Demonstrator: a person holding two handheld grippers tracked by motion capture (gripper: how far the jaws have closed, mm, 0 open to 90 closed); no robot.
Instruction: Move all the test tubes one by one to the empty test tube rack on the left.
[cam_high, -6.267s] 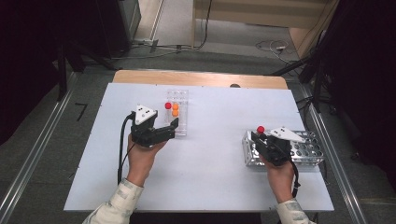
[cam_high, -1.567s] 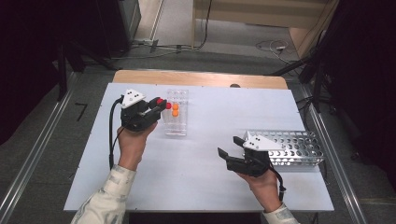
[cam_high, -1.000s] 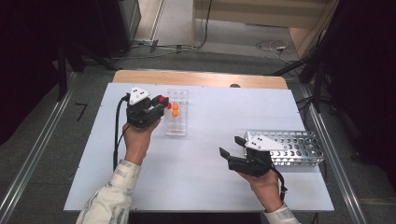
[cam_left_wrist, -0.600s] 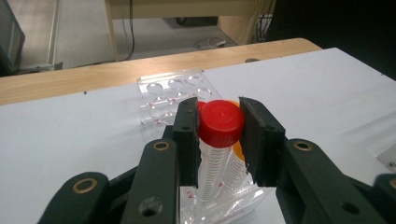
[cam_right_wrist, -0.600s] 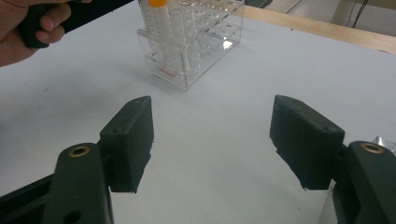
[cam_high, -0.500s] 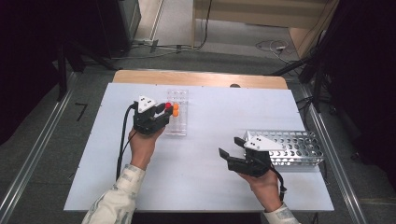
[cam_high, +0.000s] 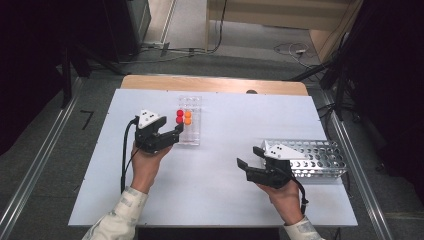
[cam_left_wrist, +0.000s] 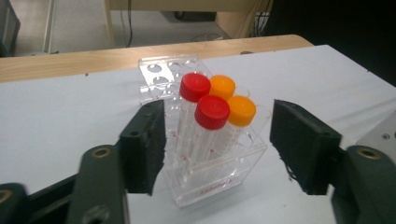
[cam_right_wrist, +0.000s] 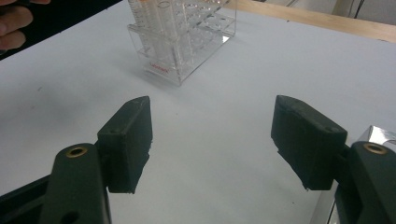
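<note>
A clear plastic rack (cam_high: 190, 134) stands at the table's back left and holds two red-capped tubes (cam_high: 179, 116) and two orange-capped tubes (cam_high: 187, 117). My left gripper (cam_high: 175, 131) sits just left of the rack. In the left gripper view its jaws have just been opening: my left gripper (cam_left_wrist: 219, 144) is open, and its pads flank the rack's (cam_left_wrist: 219, 182) near end without touching. The nearer red-capped tube (cam_left_wrist: 212, 112) stands upright in the rack between them. My right gripper (cam_high: 248, 156) hovers open and empty over bare table; in its own view it (cam_right_wrist: 212, 140) faces the clear rack (cam_right_wrist: 182, 42).
A metal rack (cam_high: 315, 157) with several empty holes lies at the right, against the right hand; its corner (cam_right_wrist: 378, 135) shows beside the right jaw. A wooden strip (cam_high: 215, 84) runs along the table's far edge. Bare white table (cam_high: 220, 200) spreads between the two hands.
The left gripper carried a red-capped tube rightwards and down to the clear rack, and its jaws have opened; the tube now stands in the rack. The right gripper has not moved.
</note>
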